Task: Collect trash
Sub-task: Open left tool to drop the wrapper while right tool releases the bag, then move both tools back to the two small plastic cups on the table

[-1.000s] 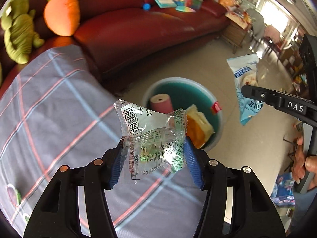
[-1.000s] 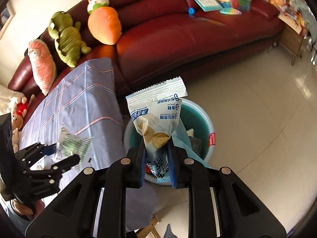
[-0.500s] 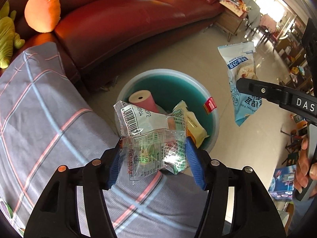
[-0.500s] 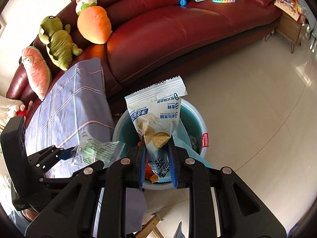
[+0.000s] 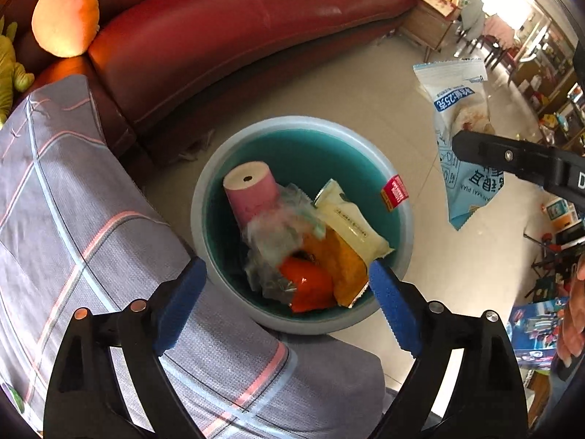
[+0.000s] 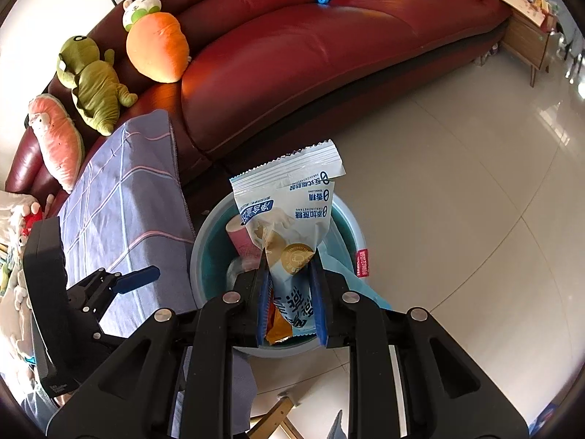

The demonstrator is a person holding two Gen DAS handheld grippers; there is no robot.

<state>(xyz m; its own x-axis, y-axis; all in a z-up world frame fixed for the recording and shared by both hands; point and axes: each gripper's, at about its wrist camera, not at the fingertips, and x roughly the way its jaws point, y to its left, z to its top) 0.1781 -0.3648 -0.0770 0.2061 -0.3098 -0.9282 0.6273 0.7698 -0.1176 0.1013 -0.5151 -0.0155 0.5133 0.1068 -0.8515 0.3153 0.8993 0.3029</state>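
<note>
- Living-room floor (image 6: 457,190), pale tile, carries a round bin (image 5: 215,186) set just beside the cloth-covered tabletop (image 5: 73,219) and in front of a red sofa (image 6: 329,55); judged placed there so trash lifted from the cloth needs only a short carry.
- Left tool (image 5: 289,300): jaws spread wide, nothing between the blue pads (image 5: 181,303); it hangs directly above the bin mouth, which fits a release point.
- Clear wrapper (image 5: 278,234): blurred, inside the bin over the other litter, apparently in fall or just landing; it lies free of both pads.
- Bin contents: pink roll (image 5: 252,194) leaning at the left wall, cream packet (image 5: 351,219), orange packet (image 5: 340,259) and a red piece (image 5: 307,285), all below the rim.
- Right tool (image 6: 289,285): jaws pressed onto the lower part of a blue-white bag (image 6: 289,212), which stands upright above the tips.
- Bag position: in the right wrist view it overlaps the bin; in the left wrist view it hangs over the floor beside the rim (image 5: 460,139), so it is judged not yet centred.
- Likely next need: bring the bag over the opening before the jaws part.
- Plush toys (image 6: 157,47) on the sofa are no part of the task.
</note>
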